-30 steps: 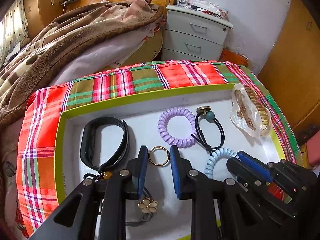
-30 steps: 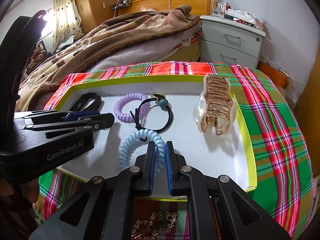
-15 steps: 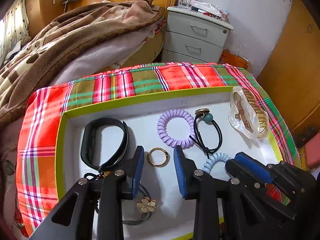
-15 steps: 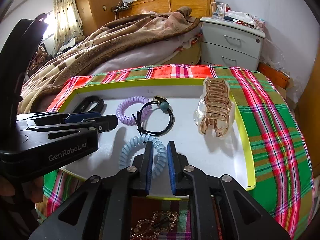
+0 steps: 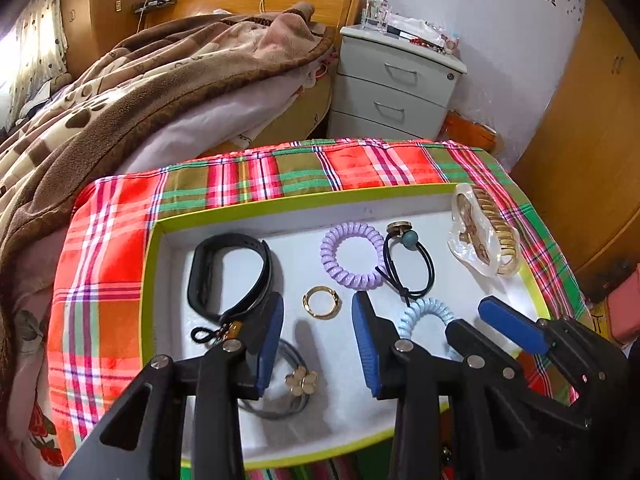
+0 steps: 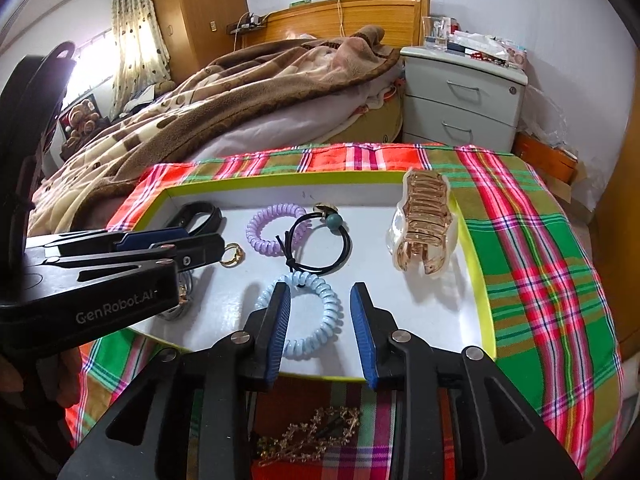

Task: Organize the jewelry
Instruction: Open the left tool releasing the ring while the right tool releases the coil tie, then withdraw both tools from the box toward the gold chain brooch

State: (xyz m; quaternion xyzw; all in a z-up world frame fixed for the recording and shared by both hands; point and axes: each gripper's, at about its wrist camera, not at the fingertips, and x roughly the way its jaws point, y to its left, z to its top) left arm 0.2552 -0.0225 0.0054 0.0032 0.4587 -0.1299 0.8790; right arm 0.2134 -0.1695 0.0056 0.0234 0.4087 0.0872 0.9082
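A white tray with a lime rim [image 5: 152, 248] [image 6: 476, 240] holds jewelry. My left gripper [image 5: 318, 312] is open and empty, just behind a gold ring [image 5: 321, 301] [image 6: 232, 255] lying on the tray. My right gripper [image 6: 319, 298] is open and empty over a light blue coil hair tie [image 6: 308, 316] [image 5: 424, 312]. Also in the tray are a black band [image 5: 228, 272], a purple coil tie [image 5: 352, 254] [image 6: 274, 228], a black elastic with a teal bead [image 5: 412, 264] [image 6: 320, 244], a gold claw clip [image 5: 484, 236] [image 6: 424, 224] and a flower hair tie [image 5: 300, 382].
The tray sits on a plaid red and green cloth [image 5: 100, 264] [image 6: 540, 264]. A gold leafy hair clip [image 6: 308, 436] lies on the cloth in front of the tray. A bed with a brown blanket [image 5: 140, 92] and a grey nightstand [image 5: 392, 88] stand behind.
My left gripper opened wider and drew back from the gold ring, leaving it on the tray. My right gripper opened from shut on the blue coil tie, which now lies free.
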